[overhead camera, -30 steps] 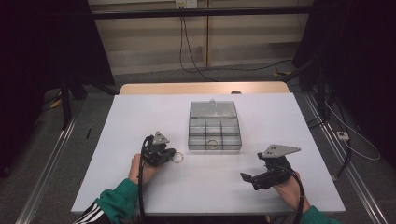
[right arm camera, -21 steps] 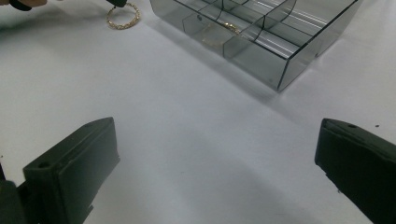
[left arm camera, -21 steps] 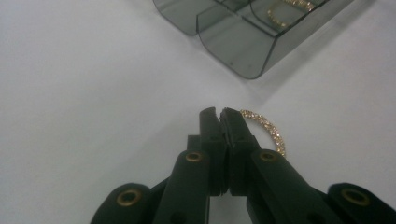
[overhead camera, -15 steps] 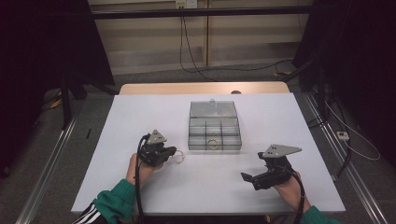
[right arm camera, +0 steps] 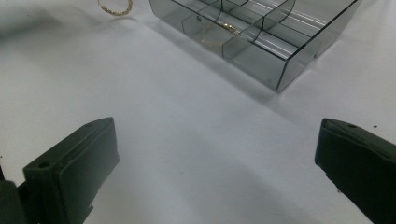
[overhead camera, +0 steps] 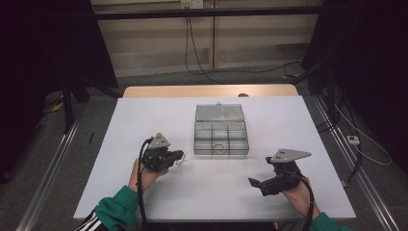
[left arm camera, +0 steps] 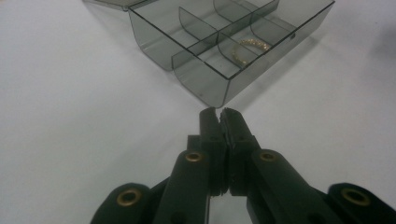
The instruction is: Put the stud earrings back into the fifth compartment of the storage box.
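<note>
Gold ring [right arm camera: 115, 7] hangs from clamped left gripper [overhead camera: 179, 156] in right gripper view; right gripper [overhead camera: 255, 183] wide.

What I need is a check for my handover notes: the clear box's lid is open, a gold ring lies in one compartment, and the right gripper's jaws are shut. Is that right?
Not quite. The right gripper has its jaws wide apart, not shut, as the right gripper view shows. The rest holds: the clear box has its lid open, and a gold ring lies in one compartment.
</note>
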### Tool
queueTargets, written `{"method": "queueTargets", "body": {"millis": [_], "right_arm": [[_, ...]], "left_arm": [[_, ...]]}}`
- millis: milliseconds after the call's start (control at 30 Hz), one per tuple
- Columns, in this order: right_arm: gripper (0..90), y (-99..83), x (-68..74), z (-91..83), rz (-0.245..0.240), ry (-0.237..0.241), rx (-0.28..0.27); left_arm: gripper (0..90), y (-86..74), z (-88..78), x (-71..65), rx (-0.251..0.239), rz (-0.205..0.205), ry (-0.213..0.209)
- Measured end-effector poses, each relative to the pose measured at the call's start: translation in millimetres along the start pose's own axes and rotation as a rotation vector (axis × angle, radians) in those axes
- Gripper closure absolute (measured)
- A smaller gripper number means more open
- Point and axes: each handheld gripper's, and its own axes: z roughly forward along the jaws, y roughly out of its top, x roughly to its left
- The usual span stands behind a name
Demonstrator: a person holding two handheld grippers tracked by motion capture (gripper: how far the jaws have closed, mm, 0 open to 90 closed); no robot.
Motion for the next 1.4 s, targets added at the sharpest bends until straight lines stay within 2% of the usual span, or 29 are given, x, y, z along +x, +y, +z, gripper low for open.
{"method": "queueTargets", "body": {"millis": [433,1000,1400], "right_arm": [[0.0,0.1,-0.3,-0.7,0.004,-0.002,-0.005],[0.0,0.3,-0.2,0.0,0.003,-0.003,-0.001],[0.0,0.3,-0.2,0.0,0.001,-0.006,-0.005]], "left_arm": [[88.7,5.8,-5.0,-4.8,-0.06,0.023,-0.014],[88.7,19.0,-6.0,-12.9,-0.124,0.033,-0.036],[88.7,27.6,-2.8,-19.4,-0.139,0.057,-0.048]]}}
